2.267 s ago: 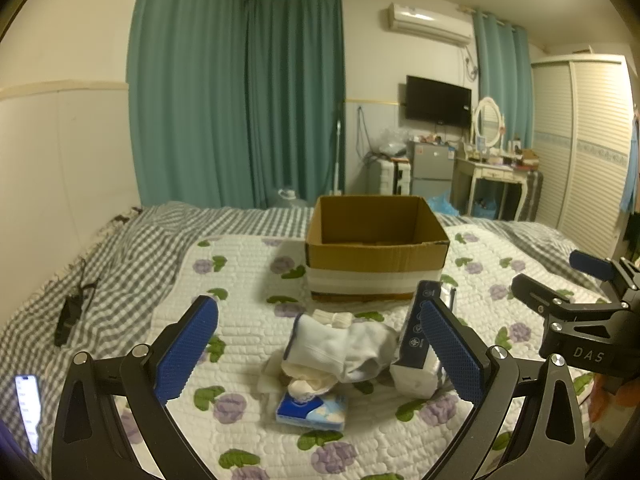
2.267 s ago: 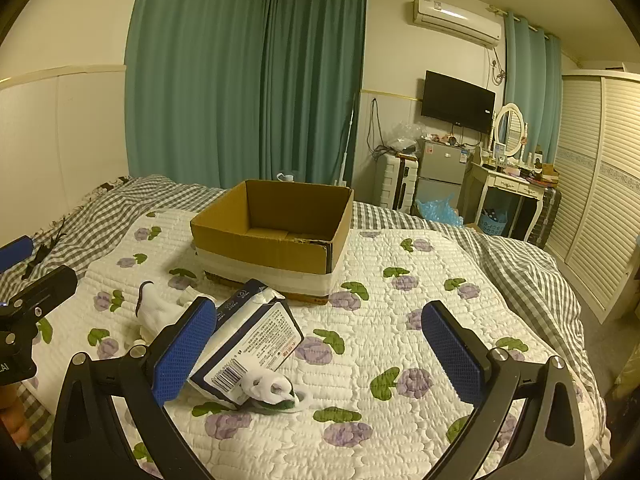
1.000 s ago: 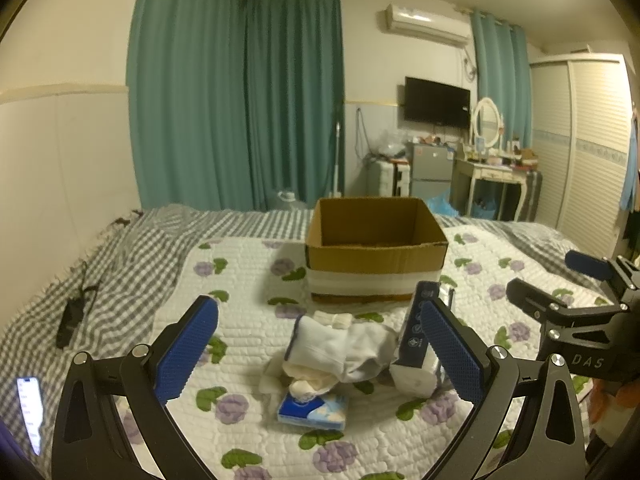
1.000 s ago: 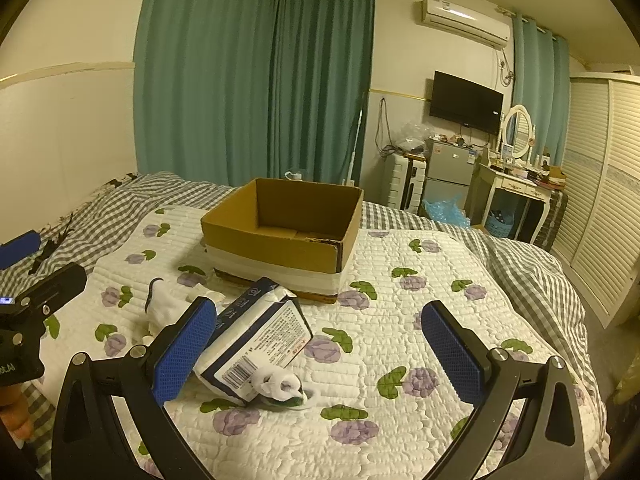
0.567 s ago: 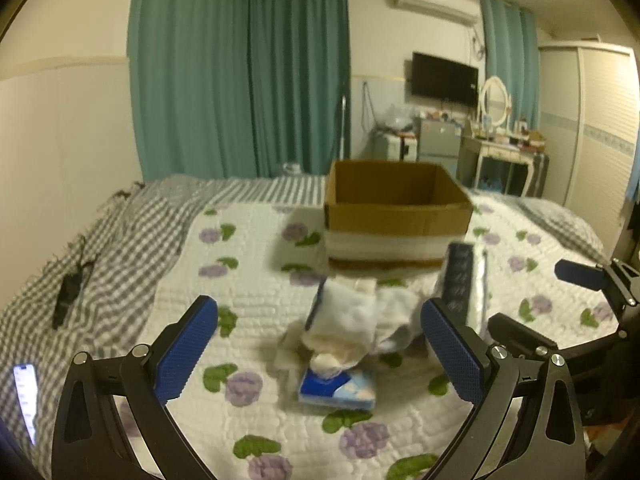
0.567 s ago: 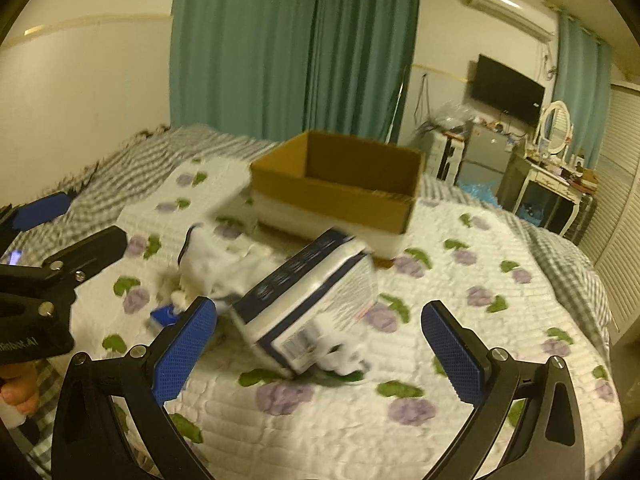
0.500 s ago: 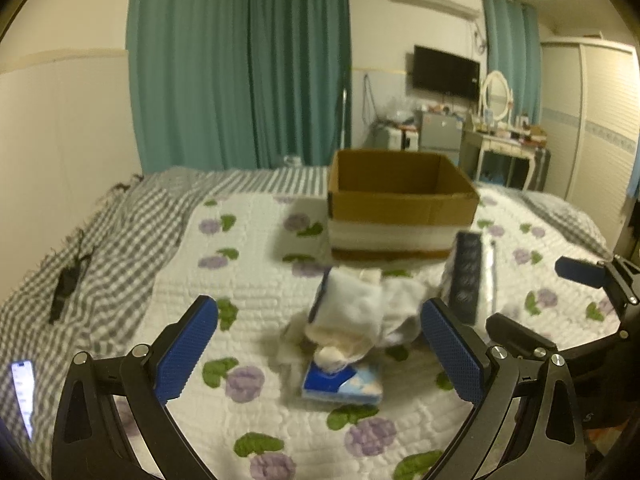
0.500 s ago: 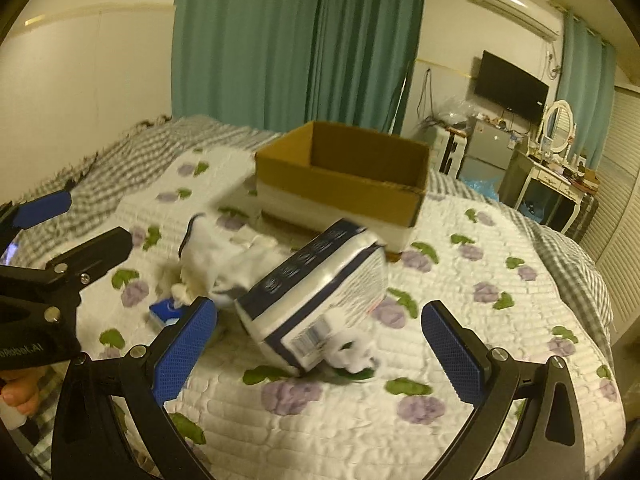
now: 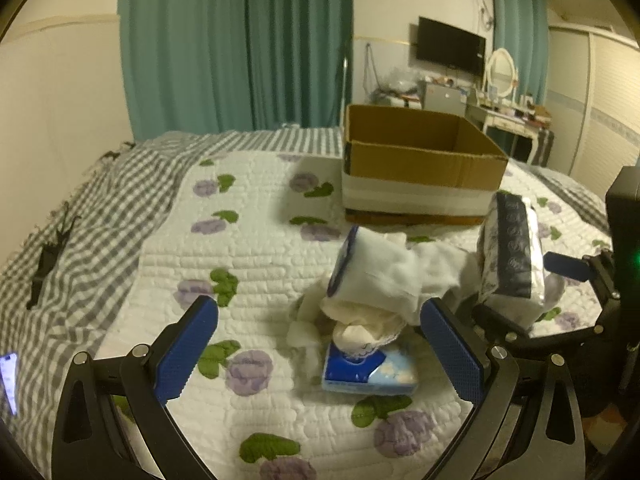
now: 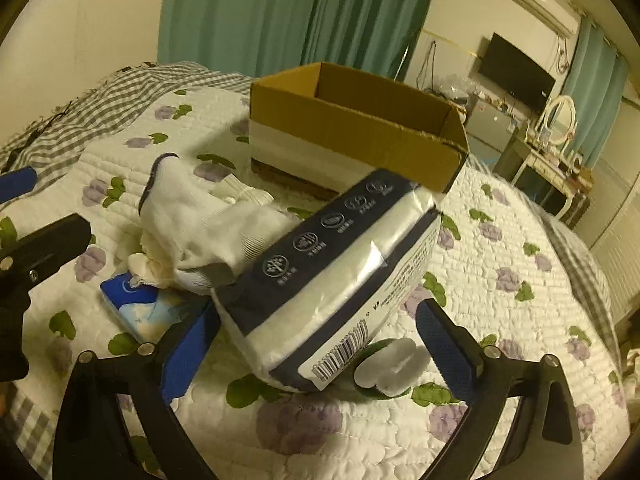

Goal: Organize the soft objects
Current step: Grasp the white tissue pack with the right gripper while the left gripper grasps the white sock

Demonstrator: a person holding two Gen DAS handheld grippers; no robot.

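Note:
A large navy-and-white tissue pack [image 10: 336, 284] lies tilted on the quilt between the wide-open jaws of my right gripper [image 10: 316, 344]; it also shows in the left wrist view [image 9: 514, 252]. White socks [image 9: 380, 280] are piled on a small blue tissue packet [image 9: 368, 370], just ahead of my open, empty left gripper [image 9: 320, 348]. The socks [image 10: 200, 232] and the blue packet [image 10: 140, 308] show left of the big pack. A small white sock roll [image 10: 390, 368] lies by the right finger. An open cardboard box [image 9: 416, 164] stands behind.
The bed carries a flowered white quilt [image 9: 248, 240] over a grey checked sheet [image 9: 100, 208]. A lit phone [image 9: 9, 380] and a black cable [image 9: 48, 264] lie at the left edge. Curtains, a TV, a dresser and a wardrobe stand beyond.
Both grippers have moved forward and down toward the pile. The large tissue pack now sits between the right gripper's fingers. Both stay open.

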